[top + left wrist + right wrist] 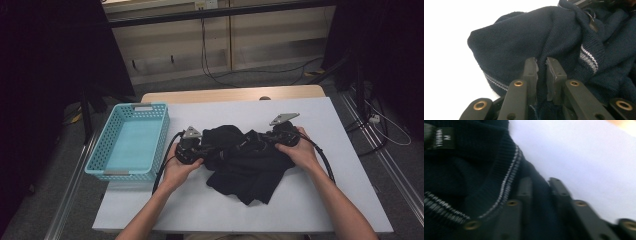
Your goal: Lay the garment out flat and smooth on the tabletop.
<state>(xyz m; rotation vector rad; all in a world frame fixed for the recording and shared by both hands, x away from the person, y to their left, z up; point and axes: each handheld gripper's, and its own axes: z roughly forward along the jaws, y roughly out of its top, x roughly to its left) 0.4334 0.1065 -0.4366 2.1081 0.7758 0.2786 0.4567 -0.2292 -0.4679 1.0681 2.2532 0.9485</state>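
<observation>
Basket left of sweater, table white

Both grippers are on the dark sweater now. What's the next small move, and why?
Probably lift and draw both apart. The left gripper and right gripper each pinch knit of the navy sweater, which lies crumpled on the white table.

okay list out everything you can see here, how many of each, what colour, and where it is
Dark navy knit sweater with white-striped trim: one, crumpled mid-table.
Turquoise perforated plastic basket: one, left side of table.
White table: one, bearing both.
Wooden board: one, tan, at table's far edge.
Black cables: several, on floor beyond.
Left gripper: one, black, shut on sweater's fabric.
Right gripper: one, black, shut on sweater beside collar.
Hands: two, holding the grippers.
</observation>
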